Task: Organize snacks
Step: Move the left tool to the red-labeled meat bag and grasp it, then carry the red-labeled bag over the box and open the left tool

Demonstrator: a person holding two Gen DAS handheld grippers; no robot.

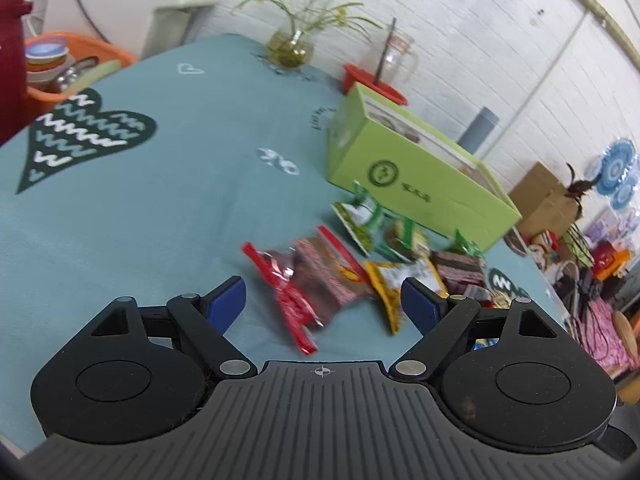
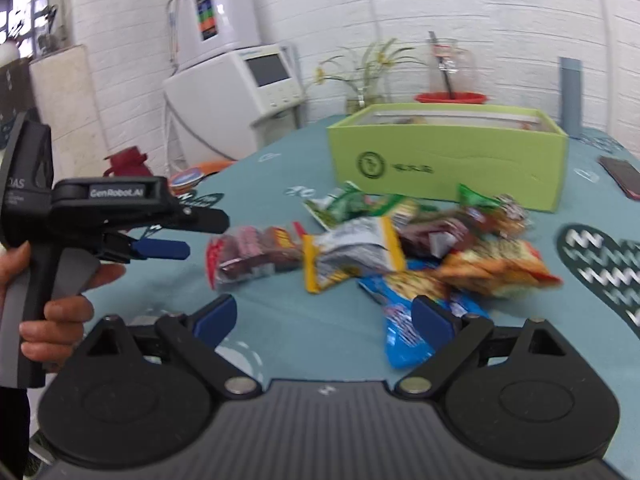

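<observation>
Several snack packets lie in a loose heap on the teal tablecloth, in front of an open green box. My left gripper hangs open just short of a red-edged packet, with nothing between its blue pads. A yellow packet lies to its right. My right gripper is open too, close above a blue packet, its right pad over that packet. In the right wrist view the left gripper shows from the side, held by a hand, left of the red-edged packet.
A glass vase of flowers, a glass jug on a red dish and a grey tube stand behind the box. A phone lies at the table's right. White appliances and an orange basin sit beyond the table's left edge.
</observation>
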